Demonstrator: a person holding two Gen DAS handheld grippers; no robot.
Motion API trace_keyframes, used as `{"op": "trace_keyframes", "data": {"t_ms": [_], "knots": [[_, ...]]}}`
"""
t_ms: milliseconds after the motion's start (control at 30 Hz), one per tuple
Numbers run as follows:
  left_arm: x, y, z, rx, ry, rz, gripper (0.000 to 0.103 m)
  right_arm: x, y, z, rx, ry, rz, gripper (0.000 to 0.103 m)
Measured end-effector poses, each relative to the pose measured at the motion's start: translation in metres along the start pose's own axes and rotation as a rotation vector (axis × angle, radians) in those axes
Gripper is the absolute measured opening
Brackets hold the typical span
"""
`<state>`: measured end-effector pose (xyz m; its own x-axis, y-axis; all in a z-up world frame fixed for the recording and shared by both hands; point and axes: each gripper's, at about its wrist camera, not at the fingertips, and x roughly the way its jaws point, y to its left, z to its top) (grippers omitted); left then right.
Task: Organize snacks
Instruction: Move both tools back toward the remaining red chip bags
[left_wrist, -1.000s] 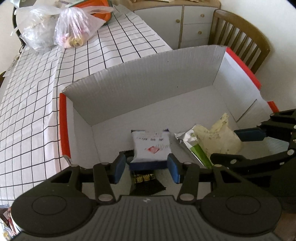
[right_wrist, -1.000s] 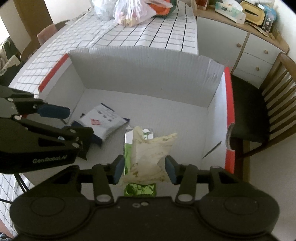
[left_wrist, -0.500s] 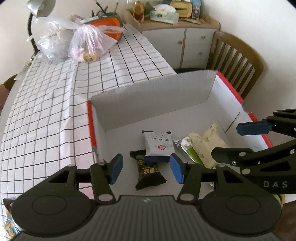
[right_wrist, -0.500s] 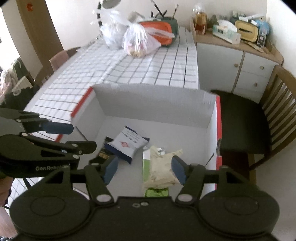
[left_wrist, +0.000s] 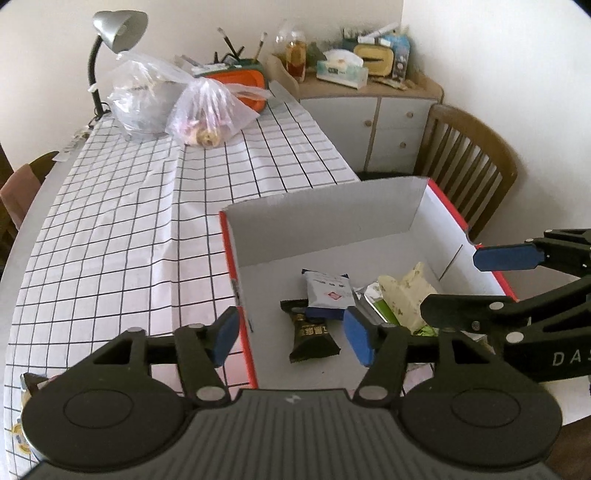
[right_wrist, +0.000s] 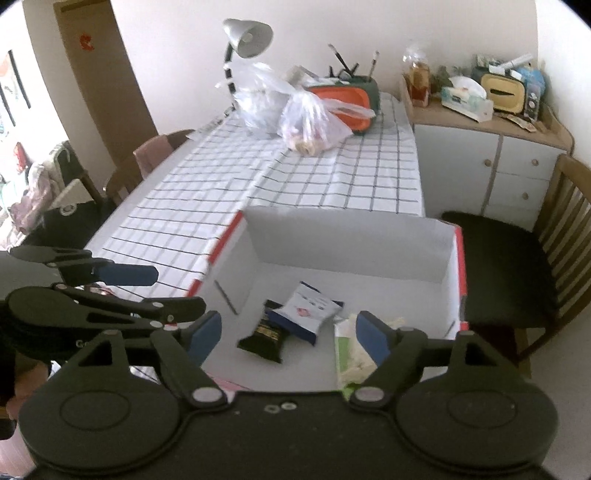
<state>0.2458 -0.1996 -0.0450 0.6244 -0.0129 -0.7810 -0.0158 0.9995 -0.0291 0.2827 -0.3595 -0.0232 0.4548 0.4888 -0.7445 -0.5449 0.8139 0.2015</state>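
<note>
A white cardboard box with red edges (left_wrist: 413, 210) (right_wrist: 351, 247) sits at the near end of the checked table. Inside lie a white-and-blue snack packet (left_wrist: 327, 293) (right_wrist: 308, 308), a black candy wrapper (left_wrist: 312, 336) (right_wrist: 264, 336) and a pale crumpled bag on a green packet (left_wrist: 402, 291) (right_wrist: 352, 354). My left gripper (left_wrist: 291, 336) hovers above the box's left wall, jaws opening, nothing between them. My right gripper (right_wrist: 286, 336) hangs above the box's near side, jaws opening wide and empty; in the left wrist view it (left_wrist: 469, 280) reaches in from the right.
Two clear plastic bags (left_wrist: 177, 107) (right_wrist: 291, 110), a desk lamp (left_wrist: 110, 44) and an orange-and-green case (right_wrist: 343, 92) stand at the table's far end. A wooden chair (left_wrist: 469, 162) (right_wrist: 517, 258) stands right of the box, a cluttered cabinet (right_wrist: 487, 147) behind it.
Both grippers have risen out of the box and opened wider. The left one has let go of the white-and-blue packet, the right one of the pale bag; both packets now lie in the box.
</note>
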Motion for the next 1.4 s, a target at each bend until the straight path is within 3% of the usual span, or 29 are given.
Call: {"op": "trace_keyframes", "data": {"t_ms": [533,767,1400], "knots": [[-0.054,0.062,-0.032,-0.072,-0.087,-0.002,0.068,-0.009,0.072,0.000,0.008,-0.061,0.075,0.093],[-0.066,0.105,-0.052,-0.097,-0.080,-0.011,0.071,0.005,0.116,-0.004,0.011,-0.043,0.093,0.097],[-0.086,0.236,-0.110,-0.153,-0.069,0.010,0.075,0.067,0.204,-0.030,0.073,0.037,0.026,0.103]]}}
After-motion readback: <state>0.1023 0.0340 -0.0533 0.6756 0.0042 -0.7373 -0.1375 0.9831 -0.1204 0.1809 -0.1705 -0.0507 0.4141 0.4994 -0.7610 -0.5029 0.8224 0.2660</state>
